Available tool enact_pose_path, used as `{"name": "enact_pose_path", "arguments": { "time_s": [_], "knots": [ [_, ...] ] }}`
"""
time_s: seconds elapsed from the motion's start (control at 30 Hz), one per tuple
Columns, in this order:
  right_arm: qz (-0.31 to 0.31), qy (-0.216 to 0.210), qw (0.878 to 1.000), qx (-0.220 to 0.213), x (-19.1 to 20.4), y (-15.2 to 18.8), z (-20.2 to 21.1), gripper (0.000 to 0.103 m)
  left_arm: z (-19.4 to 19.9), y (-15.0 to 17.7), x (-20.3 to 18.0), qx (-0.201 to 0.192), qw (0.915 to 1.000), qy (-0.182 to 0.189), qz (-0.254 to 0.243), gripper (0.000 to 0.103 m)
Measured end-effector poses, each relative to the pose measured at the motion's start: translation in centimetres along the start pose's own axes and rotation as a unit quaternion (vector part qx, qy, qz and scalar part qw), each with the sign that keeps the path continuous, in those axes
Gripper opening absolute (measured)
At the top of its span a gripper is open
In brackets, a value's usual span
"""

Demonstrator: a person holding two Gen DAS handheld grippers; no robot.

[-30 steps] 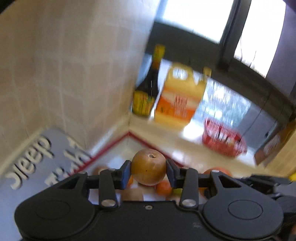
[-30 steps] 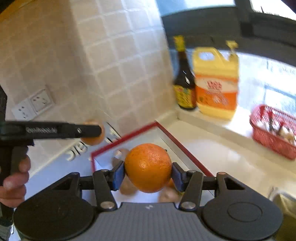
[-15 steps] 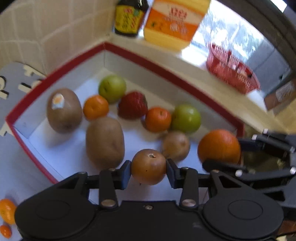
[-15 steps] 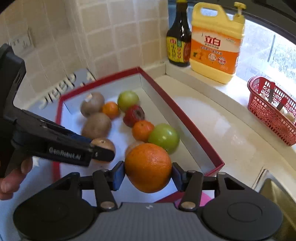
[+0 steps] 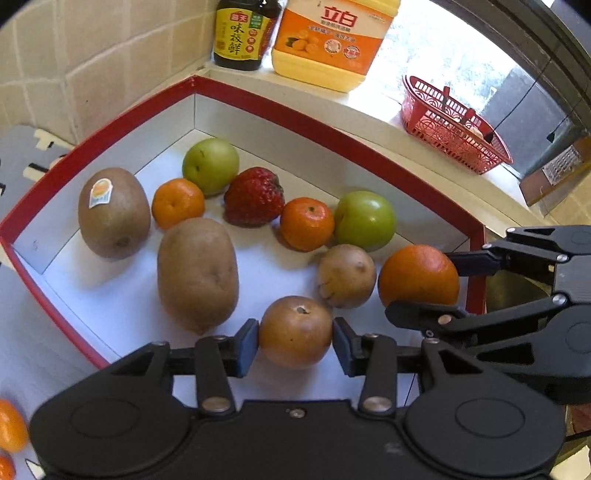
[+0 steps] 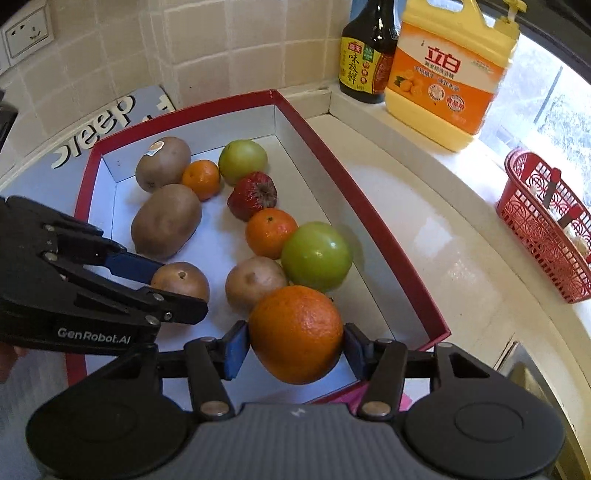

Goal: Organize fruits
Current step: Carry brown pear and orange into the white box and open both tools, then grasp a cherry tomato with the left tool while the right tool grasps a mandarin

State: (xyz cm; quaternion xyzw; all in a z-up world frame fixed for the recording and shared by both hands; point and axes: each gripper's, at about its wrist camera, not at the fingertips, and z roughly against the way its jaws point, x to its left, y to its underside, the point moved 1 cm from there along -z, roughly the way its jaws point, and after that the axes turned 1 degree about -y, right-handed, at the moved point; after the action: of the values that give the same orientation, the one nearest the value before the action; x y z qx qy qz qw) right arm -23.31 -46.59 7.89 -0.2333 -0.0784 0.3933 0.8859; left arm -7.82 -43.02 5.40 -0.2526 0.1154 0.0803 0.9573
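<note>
Orange (image 6: 295,334) sits clamped in right hand-held gripper (image 6: 294,350), brown fruit (image 5: 295,331) in left hand-held gripper (image 5: 294,347)

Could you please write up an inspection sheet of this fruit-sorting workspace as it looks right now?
Surface: pale countertop, grey printed mat under the box.
Job's things: red-rimmed box holding two kiwis, a potato-like brown item, two green fruits, two mandarins, a strawberry and a small brown fruit.
Clutter: small orange fruits lying outside the box.
Grippers: left gripper clamps a brown round fruit; right gripper clamps an orange, both over the box's near end.
Cables: nothing seen.
Surroundings: sauce bottle, yellow detergent jug, red basket, tiled wall, wall socket.
</note>
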Motion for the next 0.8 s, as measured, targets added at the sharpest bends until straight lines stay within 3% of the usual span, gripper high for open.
{"name": "enact_pose_path", "arguments": {
  "time_s": [0.13,0.2,0.23,0.27,0.43,0.57,0.67,0.8],
  "knots": [
    [-0.008,-0.006,1.000,-0.003,-0.2,-0.4,1.2,0.062,1.5,0.1,-0.4,-0.015,0.9999,-0.006,0.005,0.055],
    [-0.008,-0.011,1.000,-0.014,0.0,-0.7,2.4,0.062,3.3,0.2,0.0,-0.032,0.9994,-0.002,0.011,0.062],
    [-0.004,-0.004,1.000,-0.028,0.3,-1.0,3.3,0.062,4.4,0.3,0.2,-0.042,0.9990,-0.002,0.012,0.072],
    [-0.002,0.003,0.999,-0.041,0.5,-1.2,4.1,0.063,5.7,0.5,0.5,-0.056,0.9983,-0.004,0.013,0.075],
    [-0.002,-0.011,0.992,-0.128,1.8,-4.2,9.3,0.063,14.1,1.8,3.1,-0.137,0.9888,-0.049,0.032,0.076],
    [0.013,-0.047,0.976,-0.213,4.6,-7.0,14.2,0.067,21.9,3.4,6.7,-0.198,0.9710,-0.108,0.079,0.078],
    [0.034,-0.084,0.961,-0.263,7.7,-8.5,16.6,0.069,26.9,5.4,9.3,-0.235,0.9495,-0.163,0.130,0.079],
    [0.048,-0.132,0.952,-0.272,11.9,-9.8,16.2,0.069,30.0,8.7,11.9,-0.252,0.9276,-0.218,0.168,0.079]
  ]
}}
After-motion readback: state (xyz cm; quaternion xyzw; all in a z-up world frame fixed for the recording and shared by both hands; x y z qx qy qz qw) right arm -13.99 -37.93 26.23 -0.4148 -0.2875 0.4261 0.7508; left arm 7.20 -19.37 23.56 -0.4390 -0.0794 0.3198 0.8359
